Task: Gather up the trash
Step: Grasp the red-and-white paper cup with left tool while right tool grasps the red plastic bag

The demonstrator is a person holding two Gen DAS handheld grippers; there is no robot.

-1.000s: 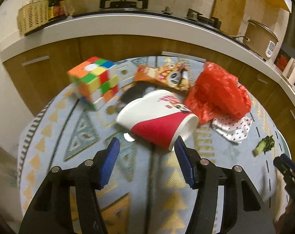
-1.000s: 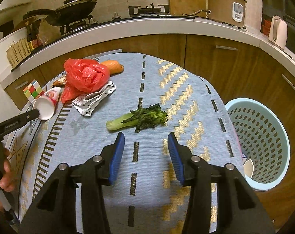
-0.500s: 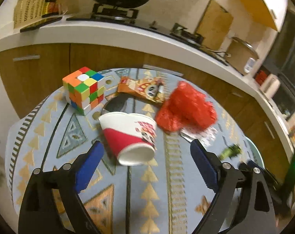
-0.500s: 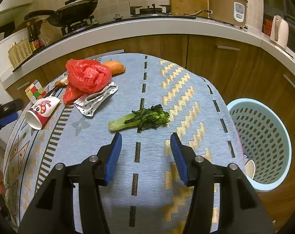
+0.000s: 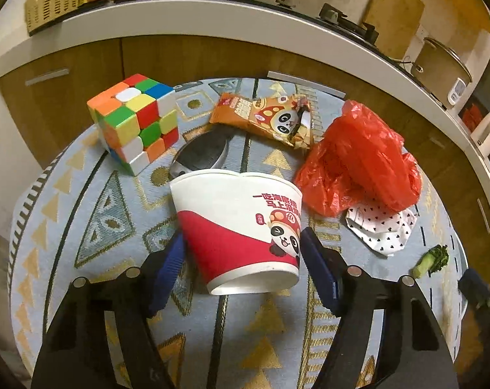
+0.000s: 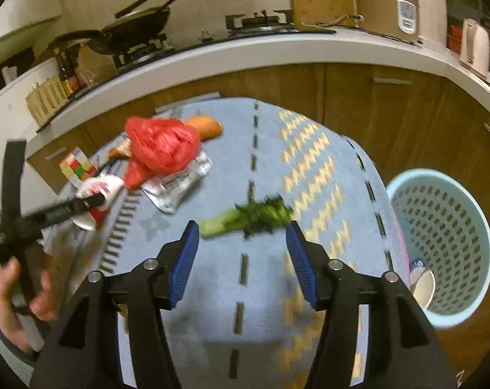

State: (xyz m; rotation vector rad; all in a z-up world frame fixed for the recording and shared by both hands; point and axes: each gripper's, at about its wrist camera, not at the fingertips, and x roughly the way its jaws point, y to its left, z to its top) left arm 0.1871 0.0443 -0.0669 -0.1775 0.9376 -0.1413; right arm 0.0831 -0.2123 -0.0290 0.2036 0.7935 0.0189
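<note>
Paper cup point(image 5: 241, 227): white above, red below, panda print. Plastic bag point(image 5: 361, 159): red. Cube point(image 5: 134, 126): multicoloured squares (orange, green, yellow, white, red, blue). Snack wrapper point(image 5: 264, 118): orange. Tablecloth point(image 5: 92, 220): light blue, gold triangles. Basket point(image 6: 446, 243): pale blue.

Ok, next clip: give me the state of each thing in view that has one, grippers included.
left gripper: open, fingers either side of the cup
right gripper: open, short of the greens
paper cup: lying on its side
red plastic bag: crumpled
snack wrapper: lying flat
dotted paper: crumpled under the bag
leafy green: lying loose on the cloth
laundry-style basket: upright beside the table
</note>
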